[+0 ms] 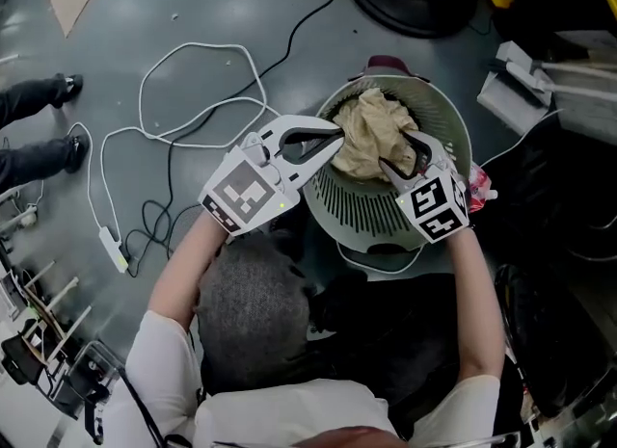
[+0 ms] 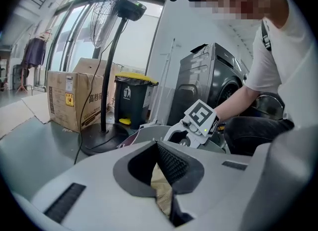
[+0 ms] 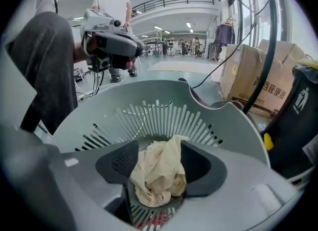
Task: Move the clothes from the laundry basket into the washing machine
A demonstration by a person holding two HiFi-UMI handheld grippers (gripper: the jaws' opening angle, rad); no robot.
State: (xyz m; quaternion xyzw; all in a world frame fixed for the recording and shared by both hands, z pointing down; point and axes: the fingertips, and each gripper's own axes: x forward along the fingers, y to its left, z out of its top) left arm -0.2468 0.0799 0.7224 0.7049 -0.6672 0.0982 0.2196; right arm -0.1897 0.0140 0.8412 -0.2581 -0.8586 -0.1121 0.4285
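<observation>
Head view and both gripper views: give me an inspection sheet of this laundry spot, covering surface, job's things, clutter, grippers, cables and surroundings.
Surface: grey floor.
Job's things: laundry basket holding a beige cloth; washing machine nearby.
Clutter: small red thing beside the basket, too small to tell.
Grippers: left gripper shut on the cloth; right gripper open, jaws around the cloth.
Cables: white cable looped on the floor; black cable crossing it.
Surroundings: cardboard box, bin, fan, someone's shoes.
</observation>
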